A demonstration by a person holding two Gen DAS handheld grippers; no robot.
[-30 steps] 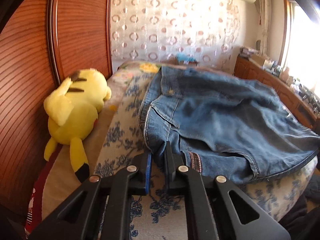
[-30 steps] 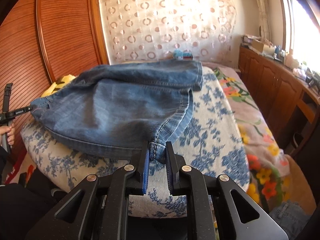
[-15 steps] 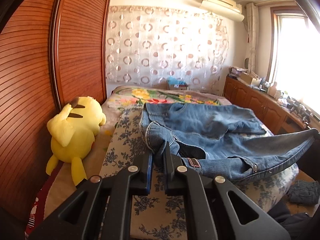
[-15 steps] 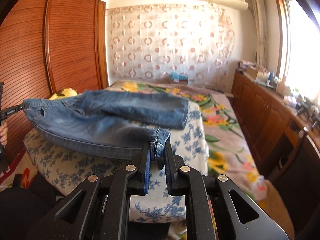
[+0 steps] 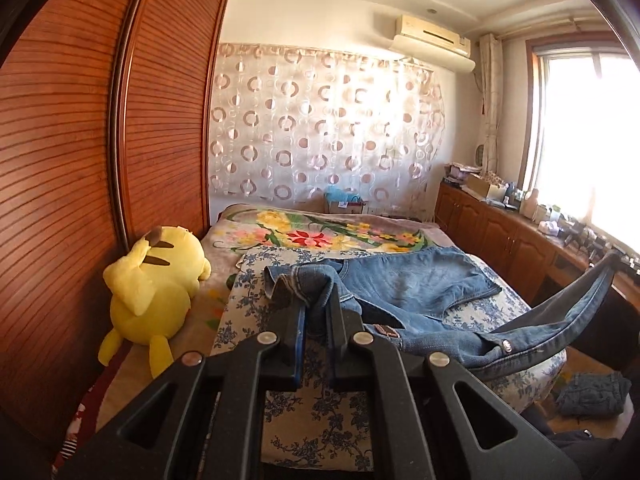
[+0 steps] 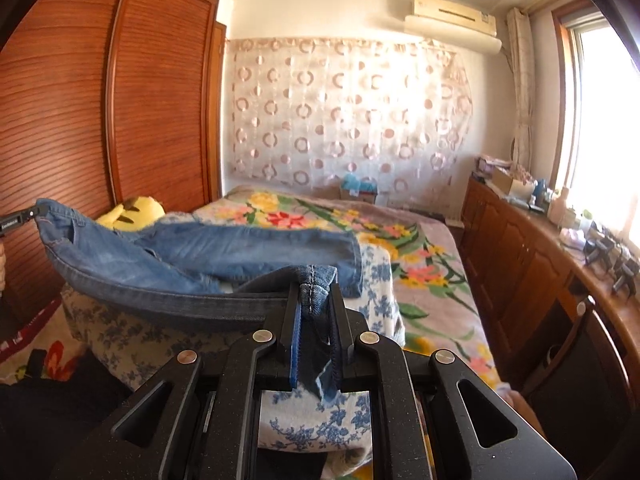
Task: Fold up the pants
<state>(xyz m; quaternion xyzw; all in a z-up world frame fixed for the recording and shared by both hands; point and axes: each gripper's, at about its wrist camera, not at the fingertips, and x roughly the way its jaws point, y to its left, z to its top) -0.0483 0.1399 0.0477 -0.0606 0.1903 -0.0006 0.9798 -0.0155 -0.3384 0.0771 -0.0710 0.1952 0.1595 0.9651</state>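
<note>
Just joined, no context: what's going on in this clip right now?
A person is folding a pair of blue jeans on a bed, with a handheld gripper in each hand. The left gripper is shut on the waistband end, and the right gripper is shut on a leg hem. The near edge of the denim hangs lifted between the two grippers, while the rest lies on the blue-floral cover. A yellow plush toy sits beside the wardrobe. The fold is not yet laid down.

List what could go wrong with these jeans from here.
1. The right claw pinches only a small hem corner of the jeans; it may slip out.
2. The far leg lies on the blue-flowered quilt and could drag or bunch.
3. The yellow plush toy beside the quilt could get knocked.
</note>
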